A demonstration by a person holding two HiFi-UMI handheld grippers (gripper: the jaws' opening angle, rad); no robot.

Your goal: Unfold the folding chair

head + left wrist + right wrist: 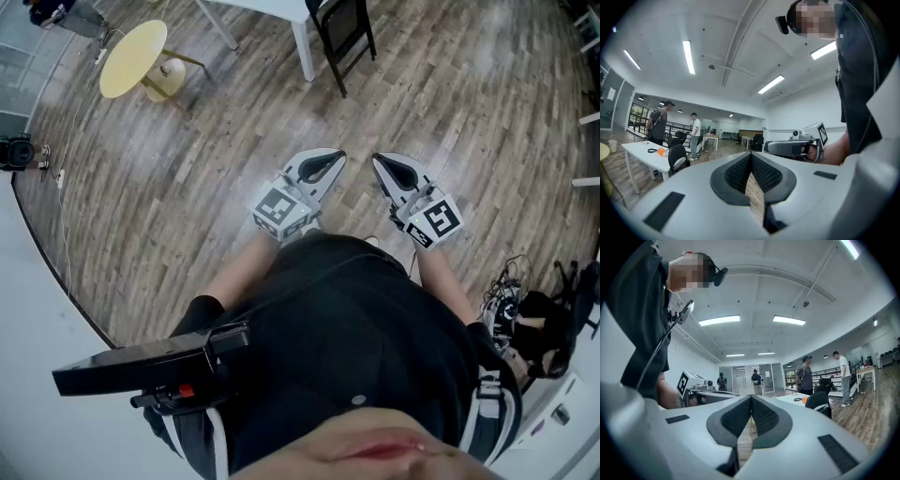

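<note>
L gripper [330,161]: jaws together, empty. I've got it level.
R gripper [382,165]: same, nothing held.
Chair [343,33]: well ahead, by table [267,7].

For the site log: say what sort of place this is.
Likely an open-plan office or lab: a white table, an office chair, strip lights on the ceiling, and a wood floor.

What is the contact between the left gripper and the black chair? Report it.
Apart. In the head view the left gripper, shut and empty, hangs near the person's body, with wooden floor between it and the black chair.
</note>
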